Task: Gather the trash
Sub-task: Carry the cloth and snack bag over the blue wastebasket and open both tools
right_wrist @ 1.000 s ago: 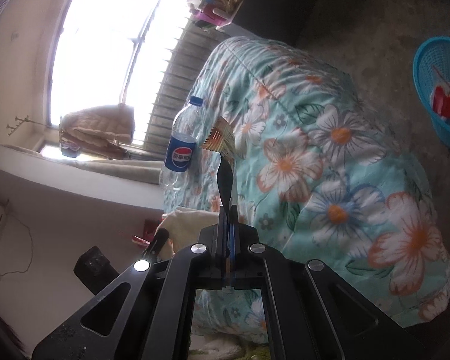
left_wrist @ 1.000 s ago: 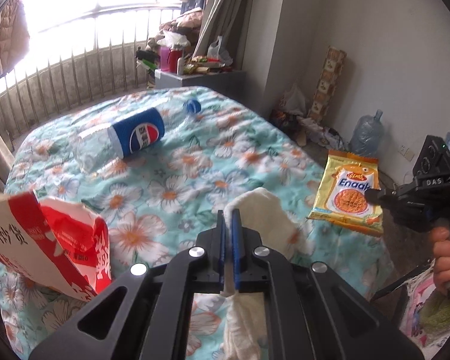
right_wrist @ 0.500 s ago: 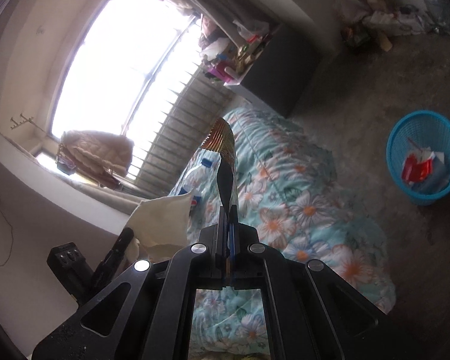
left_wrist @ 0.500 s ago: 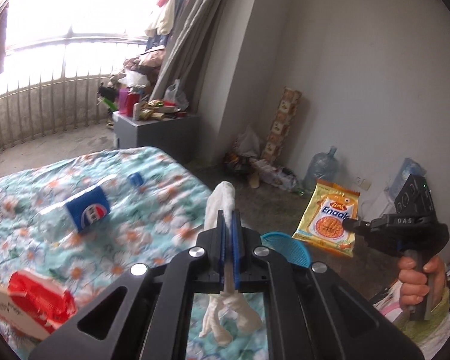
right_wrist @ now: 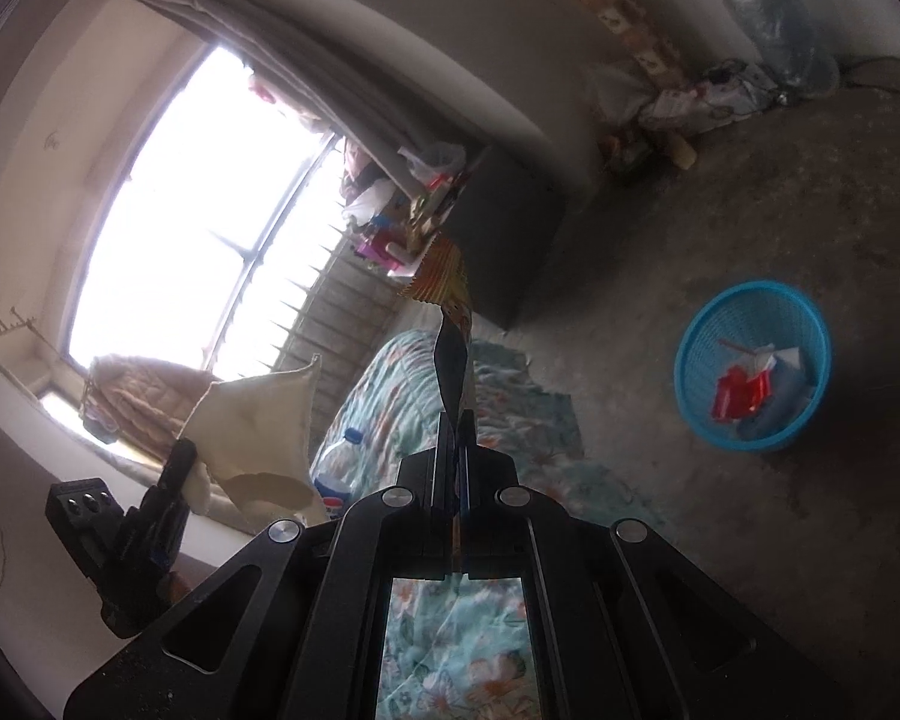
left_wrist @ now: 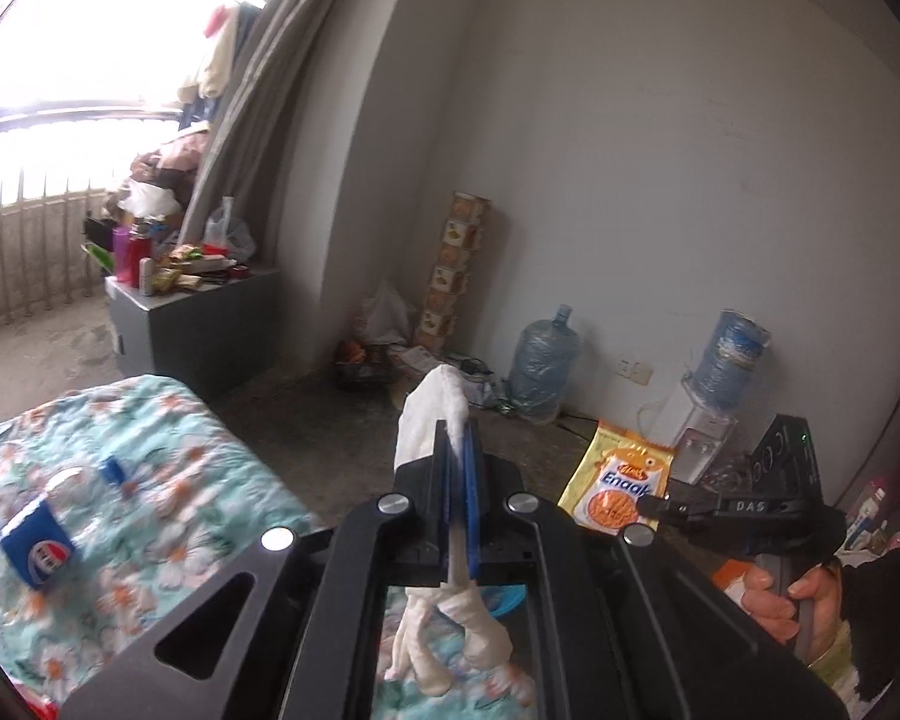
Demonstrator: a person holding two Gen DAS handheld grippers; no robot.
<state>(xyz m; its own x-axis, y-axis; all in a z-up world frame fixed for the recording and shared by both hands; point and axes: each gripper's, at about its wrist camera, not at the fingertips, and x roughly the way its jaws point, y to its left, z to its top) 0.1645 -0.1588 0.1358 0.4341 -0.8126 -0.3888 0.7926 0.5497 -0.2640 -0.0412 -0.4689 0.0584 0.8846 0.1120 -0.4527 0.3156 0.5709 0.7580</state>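
A floral bedspread [left_wrist: 150, 480] is carrying a Pepsi bottle [left_wrist: 39, 552]. A blue basket [right_wrist: 753, 366] is sitting on the floor, holding red-and-white wrappers. The right gripper [right_wrist: 457, 420] is pinching an "Enaak" noodle packet [left_wrist: 621, 489]; the left gripper [left_wrist: 457, 450] is clamping a white tissue [left_wrist: 435, 414].

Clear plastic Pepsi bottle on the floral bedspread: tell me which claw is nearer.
Left. The left claw, shut on a white cloth, hangs right of the clear plastic Pepsi bottle; the right claw, pinching a yellow snack packet, is farther right.
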